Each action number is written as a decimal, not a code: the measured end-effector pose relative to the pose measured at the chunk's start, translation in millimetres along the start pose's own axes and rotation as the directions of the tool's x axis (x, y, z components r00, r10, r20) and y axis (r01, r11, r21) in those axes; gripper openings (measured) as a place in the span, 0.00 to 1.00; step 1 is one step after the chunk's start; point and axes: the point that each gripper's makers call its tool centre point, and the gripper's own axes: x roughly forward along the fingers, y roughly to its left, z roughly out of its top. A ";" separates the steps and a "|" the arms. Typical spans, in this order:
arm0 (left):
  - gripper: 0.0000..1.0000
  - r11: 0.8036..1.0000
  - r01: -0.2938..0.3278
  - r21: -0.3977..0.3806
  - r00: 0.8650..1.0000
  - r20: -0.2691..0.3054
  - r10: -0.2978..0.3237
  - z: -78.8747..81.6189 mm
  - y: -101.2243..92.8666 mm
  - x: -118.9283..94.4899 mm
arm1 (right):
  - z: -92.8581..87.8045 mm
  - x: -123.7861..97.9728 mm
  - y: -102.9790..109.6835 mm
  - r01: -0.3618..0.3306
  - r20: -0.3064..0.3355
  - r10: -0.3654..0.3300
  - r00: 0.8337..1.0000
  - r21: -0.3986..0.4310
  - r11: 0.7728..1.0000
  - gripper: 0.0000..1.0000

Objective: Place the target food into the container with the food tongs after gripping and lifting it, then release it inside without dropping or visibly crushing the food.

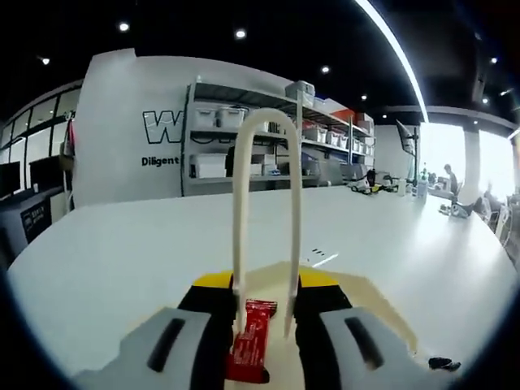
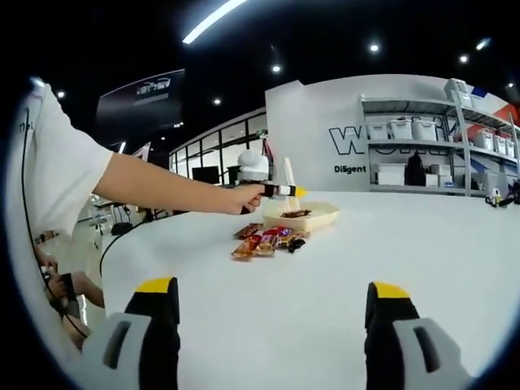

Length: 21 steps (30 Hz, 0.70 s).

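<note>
- Red-wrapped snack bar [image 1: 250, 341] lies in the cream container [image 1: 370, 302], seen at 6 o'clock in the left gripper view, between the two tips of the cream food tongs [image 1: 266, 219]; whether the tips touch it, cannot tell.
- Tongs stand up as a tall loop from the left hand-held gripper [image 1: 264, 329], its jaws closed in on the two tong arms, holding them; tong arms partly apart.
- Right gripper view: same container [image 2: 302, 216] sits far out at 12 o'clock on the white bench [image 2: 422, 260], a dark item inside it.
- Pile of wrapped snacks [image 2: 266, 239] lies on the bench just beside the container, at its 7 o'clock.
- Left hand-held gripper [image 2: 284, 191] with yellow tips hangs over the container, held in a person's hand [image 2: 244, 197], bare arm coming in from 9 o'clock.
- Right hand-held gripper [image 2: 272, 325] at 6 o'clock: jaws spread wide, nothing between them, well apart from the snacks.
- Small dark object [image 1: 443, 363] on the bench at 4 o'clock in the left gripper view.
- Shelving with storage boxes [image 1: 276, 138] stands behind the bench at 12 o'clock.
</note>
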 end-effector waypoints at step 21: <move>0.26 0.997 0.035 -0.070 0.997 0.069 -0.031 22.7 -42.2 -109.6 | 26.9 -20.8 37.9 -0.041 0.086 0.041 0.995 -0.007 0.999 0.92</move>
